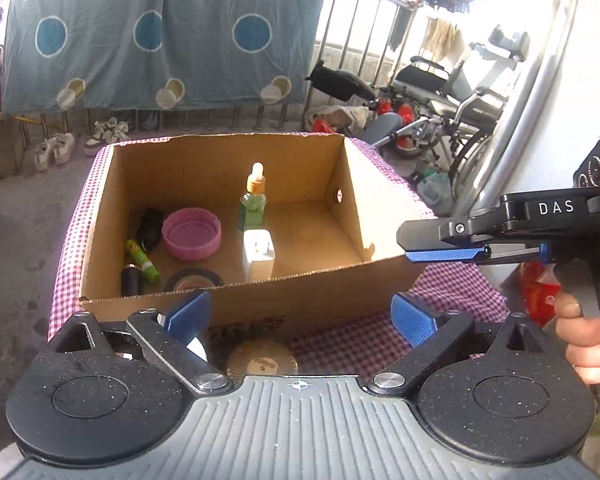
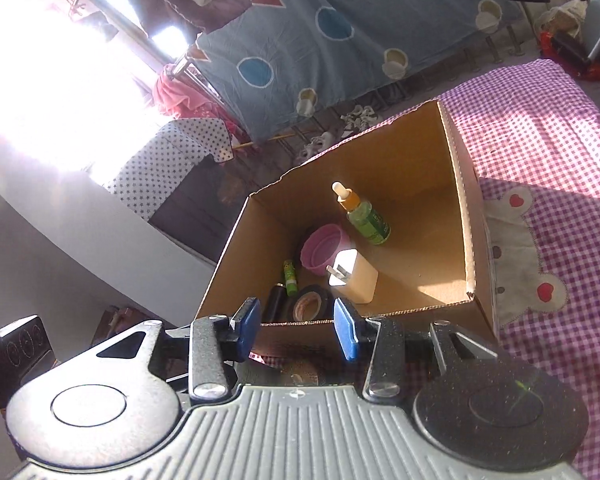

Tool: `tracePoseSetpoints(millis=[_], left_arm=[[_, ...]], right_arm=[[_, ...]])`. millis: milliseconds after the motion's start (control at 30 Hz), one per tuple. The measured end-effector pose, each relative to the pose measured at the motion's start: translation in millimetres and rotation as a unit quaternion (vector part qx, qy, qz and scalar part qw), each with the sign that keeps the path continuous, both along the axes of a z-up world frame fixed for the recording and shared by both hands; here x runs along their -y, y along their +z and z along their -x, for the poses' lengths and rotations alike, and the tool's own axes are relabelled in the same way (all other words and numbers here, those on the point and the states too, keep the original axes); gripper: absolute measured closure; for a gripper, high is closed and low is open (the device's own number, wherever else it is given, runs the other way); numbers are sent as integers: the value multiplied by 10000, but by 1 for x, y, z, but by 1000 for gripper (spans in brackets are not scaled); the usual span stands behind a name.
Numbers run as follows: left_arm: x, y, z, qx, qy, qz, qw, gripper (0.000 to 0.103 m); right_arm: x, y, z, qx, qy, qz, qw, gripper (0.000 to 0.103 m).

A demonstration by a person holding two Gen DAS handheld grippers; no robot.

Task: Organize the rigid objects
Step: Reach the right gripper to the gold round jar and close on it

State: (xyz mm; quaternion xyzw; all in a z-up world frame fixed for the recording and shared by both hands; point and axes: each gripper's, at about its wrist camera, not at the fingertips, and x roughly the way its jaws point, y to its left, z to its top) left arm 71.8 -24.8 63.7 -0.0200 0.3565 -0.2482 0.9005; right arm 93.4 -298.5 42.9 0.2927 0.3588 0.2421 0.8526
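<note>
An open cardboard box [image 1: 236,304] stands on a pink checked cloth [image 1: 380,344]. Inside it are a green dropper bottle [image 1: 253,204] standing upright, a pink lid [image 1: 192,234], a white charger [image 1: 259,256], a green tube [image 1: 142,260], a black cylinder [image 1: 131,280] and a black tape roll [image 1: 194,280]. My left gripper [image 1: 300,316] is wide open in front of the box's near wall, with nothing between its pads. My right gripper [image 2: 296,330] is open over the near rim of the box [image 2: 470,240], holding nothing. A brown round roll [image 1: 262,360] lies on the cloth under both grippers.
A person's hand [image 1: 588,340] holds the right gripper's handle at the right. Beyond the bed are a railing with a blue sheet [image 1: 160,40], shoes [image 1: 60,148] on the floor, and wheelchairs [image 1: 460,112]. To the right of the box is a bear patch [image 2: 520,260].
</note>
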Motion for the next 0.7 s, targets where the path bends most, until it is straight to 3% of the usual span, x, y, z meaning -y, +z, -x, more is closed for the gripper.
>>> tracePoseSetpoints(millis=[167, 367, 700], left_arm=[[-3, -32, 24, -67, -255, 49, 9996, 5], [18, -72, 19, -51, -151, -461, 9988, 8], [26, -112, 5, 199, 36, -884, 9959, 14]], right_arm=[[-20, -30, 18, -285, 67, -434, 9986, 59], [-53, -73, -8, -797, -14, -3, 9968, 59], [-77, -96, -44, -900, 201, 295, 9953, 59]])
